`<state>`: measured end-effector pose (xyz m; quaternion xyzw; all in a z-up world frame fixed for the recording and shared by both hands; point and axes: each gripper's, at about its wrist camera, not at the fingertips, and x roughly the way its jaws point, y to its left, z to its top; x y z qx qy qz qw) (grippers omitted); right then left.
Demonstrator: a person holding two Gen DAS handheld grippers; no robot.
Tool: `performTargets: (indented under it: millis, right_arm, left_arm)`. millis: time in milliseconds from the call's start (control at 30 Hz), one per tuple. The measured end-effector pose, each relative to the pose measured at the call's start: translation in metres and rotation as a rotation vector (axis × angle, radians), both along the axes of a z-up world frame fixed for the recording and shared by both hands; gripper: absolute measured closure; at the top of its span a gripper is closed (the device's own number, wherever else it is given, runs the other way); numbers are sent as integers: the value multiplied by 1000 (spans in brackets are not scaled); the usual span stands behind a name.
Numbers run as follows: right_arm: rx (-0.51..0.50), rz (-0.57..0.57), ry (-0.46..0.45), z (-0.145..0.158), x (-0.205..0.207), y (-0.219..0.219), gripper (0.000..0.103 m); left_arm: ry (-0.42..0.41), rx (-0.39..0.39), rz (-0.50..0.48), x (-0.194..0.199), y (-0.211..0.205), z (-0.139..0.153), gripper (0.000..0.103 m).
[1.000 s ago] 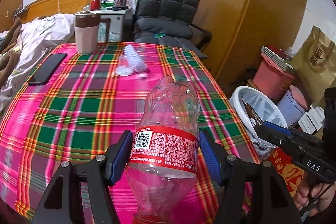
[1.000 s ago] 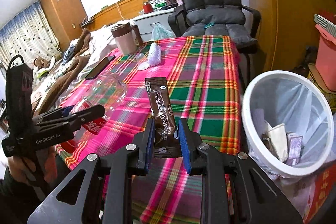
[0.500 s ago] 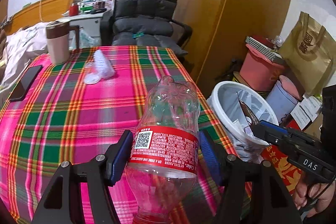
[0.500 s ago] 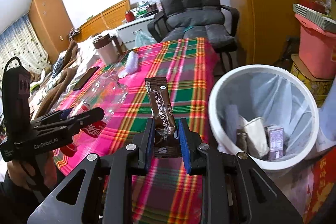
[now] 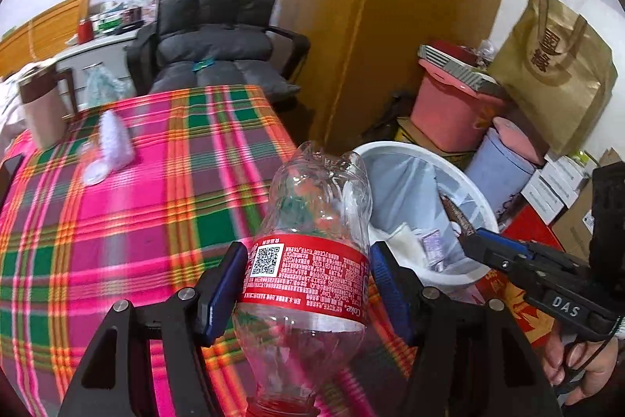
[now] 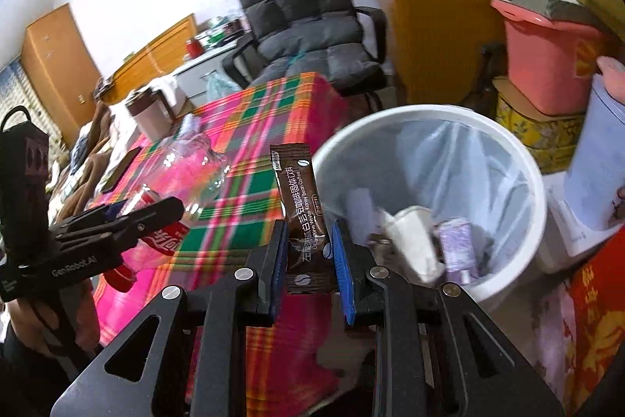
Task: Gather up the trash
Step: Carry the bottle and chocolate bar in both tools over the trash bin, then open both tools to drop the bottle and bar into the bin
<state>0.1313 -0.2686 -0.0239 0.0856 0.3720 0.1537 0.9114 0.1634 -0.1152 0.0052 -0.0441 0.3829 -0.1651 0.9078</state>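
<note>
My left gripper (image 5: 308,272) is shut on an empty clear cola bottle (image 5: 316,221) with a red label, held over the table's right edge. My right gripper (image 6: 308,253) is shut on a brown coffee sachet (image 6: 300,198) that stands upright between its blue pads, just left of the white bin (image 6: 523,159). The bin (image 5: 468,178) has a clear liner and holds crumpled paper and small wrappers. In the left wrist view the right gripper (image 5: 480,245) reaches over the bin's near rim. The left gripper (image 6: 164,210) with the bottle (image 6: 187,167) shows at the left of the right wrist view.
The table with a pink and green plaid cloth (image 5: 117,206) carries a pink mug (image 5: 41,112), a crumpled clear wrapper (image 5: 113,139) and a dark phone (image 6: 123,163). A grey chair (image 5: 215,38) stands behind it. Pink tub (image 5: 449,112), lilac container (image 5: 496,174), brown bag (image 5: 554,65) and boxes crowd beyond the bin.
Both grippers have swung right from over the table toward the bin, which now fills more of both views. Each grip is unchanged.
</note>
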Motion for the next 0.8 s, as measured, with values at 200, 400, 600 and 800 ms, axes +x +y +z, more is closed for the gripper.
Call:
performTargets:
  millis: [200,400,600,800]
  right_arm:
    - [-10,-76,42,-11,9,-25,77]
    - [-30,-111,78,-19,19,-40,77]
    - [-60,-141,107,-27,29,-48,70]
    - [-55,-139,87,-23,25,-48,44]
  left_arm:
    - [21,-9,-89,24,-37,-7,38]
    - [61,-15,-160,51,-72,-21,38]
    - [61,-32,-199,67,-91,-26,38]
    - [49,-59,-183,68,-83,-22,37]
